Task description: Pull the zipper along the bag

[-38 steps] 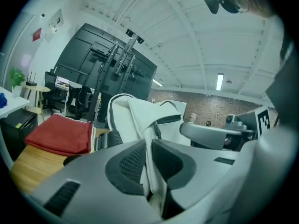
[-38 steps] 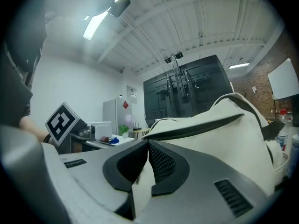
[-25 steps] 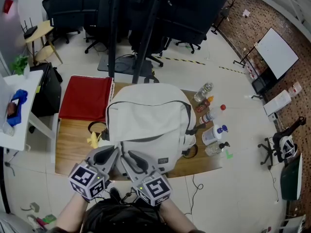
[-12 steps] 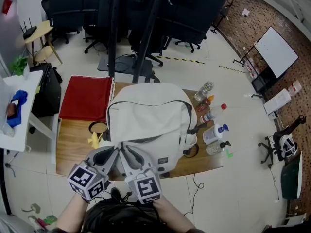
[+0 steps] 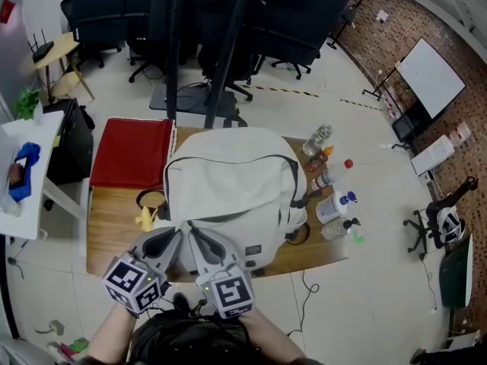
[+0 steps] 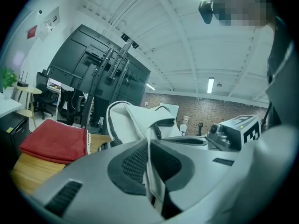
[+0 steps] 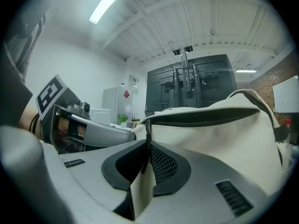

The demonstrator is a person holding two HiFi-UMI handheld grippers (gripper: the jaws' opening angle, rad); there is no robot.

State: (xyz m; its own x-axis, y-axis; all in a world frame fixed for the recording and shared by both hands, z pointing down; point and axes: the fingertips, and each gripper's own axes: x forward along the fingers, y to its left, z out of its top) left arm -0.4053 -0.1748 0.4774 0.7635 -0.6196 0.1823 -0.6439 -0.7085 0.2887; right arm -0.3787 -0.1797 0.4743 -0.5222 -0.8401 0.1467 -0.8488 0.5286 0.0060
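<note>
While the left gripper pinches the cream fabric backpack, the dark zipper tab, just closed upon by the right gripper's jaws, should be drawn steadily.

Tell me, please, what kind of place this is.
Probably a lab or a workshop-style office: black office chairs, a whiteboard on a stand by a brick wall, and a tall black equipment frame.

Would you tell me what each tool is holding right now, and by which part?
The left tool pinches a fold of fabric at the near edge of the bag. The right tool, whose jaws have just been closing, grips the zipper pull.
</note>
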